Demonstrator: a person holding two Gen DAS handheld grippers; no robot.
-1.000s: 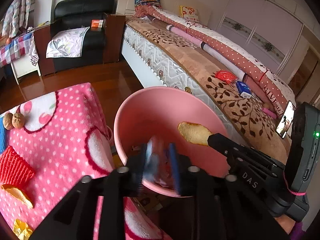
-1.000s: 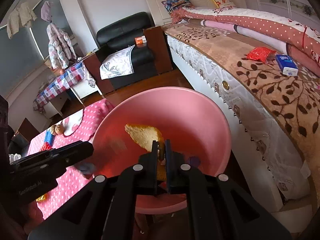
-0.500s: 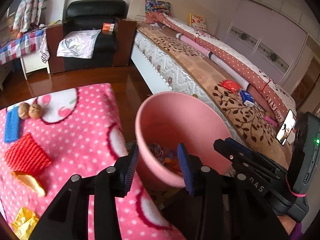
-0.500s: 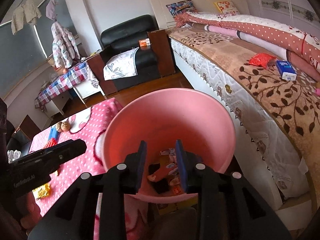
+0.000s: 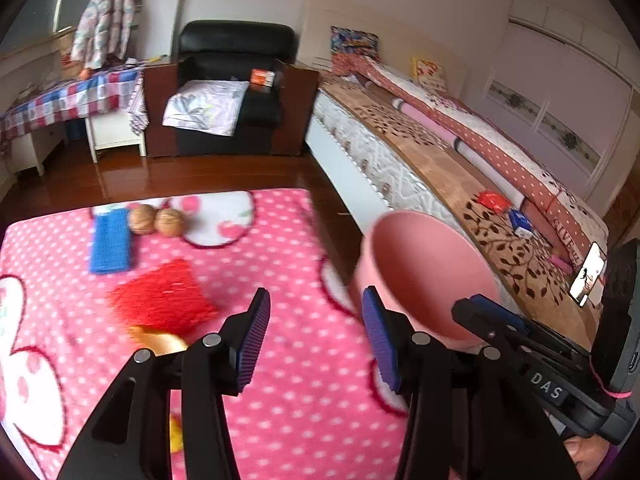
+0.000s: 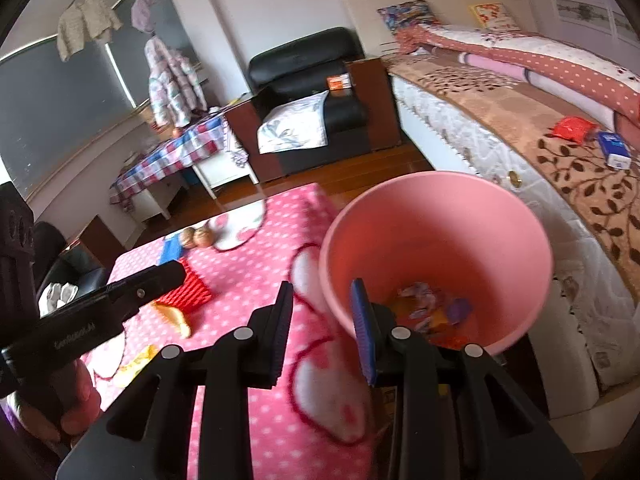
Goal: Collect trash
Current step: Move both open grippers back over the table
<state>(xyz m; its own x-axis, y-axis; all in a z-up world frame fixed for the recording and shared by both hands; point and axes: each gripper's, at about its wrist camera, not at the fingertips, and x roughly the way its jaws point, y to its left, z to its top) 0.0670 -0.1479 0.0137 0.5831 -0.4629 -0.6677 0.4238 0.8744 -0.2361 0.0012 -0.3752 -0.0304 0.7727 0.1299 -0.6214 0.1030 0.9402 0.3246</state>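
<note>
The left gripper (image 5: 314,338) hangs above the pink polka-dot blanket (image 5: 304,400); its jaws are opening, with nothing between the blue pads. The right gripper (image 6: 324,334) has its jaws parted and nothing in them — one pad lies over the blanket, the other in line with the near rim of the pink bin (image 6: 436,216).

The bin stands just beside the blanket's edge, between it and the bed (image 6: 500,148). Mixed wrappers (image 6: 430,308) in purple, orange and red lie at its bottom.

Items on the blanket: a red ribbed wrapper (image 5: 166,300), an orange peel-like scrap (image 5: 158,342) touching its near side, a yellow scrap (image 5: 176,434) partly hidden behind the left gripper's frame, a blue cloth-like strip (image 5: 110,242), and two walnuts (image 5: 156,220) side by side just beside that strip.

On the bed, well apart from the bin — a red packet (image 6: 570,128) and a blue box (image 6: 614,150).
</note>
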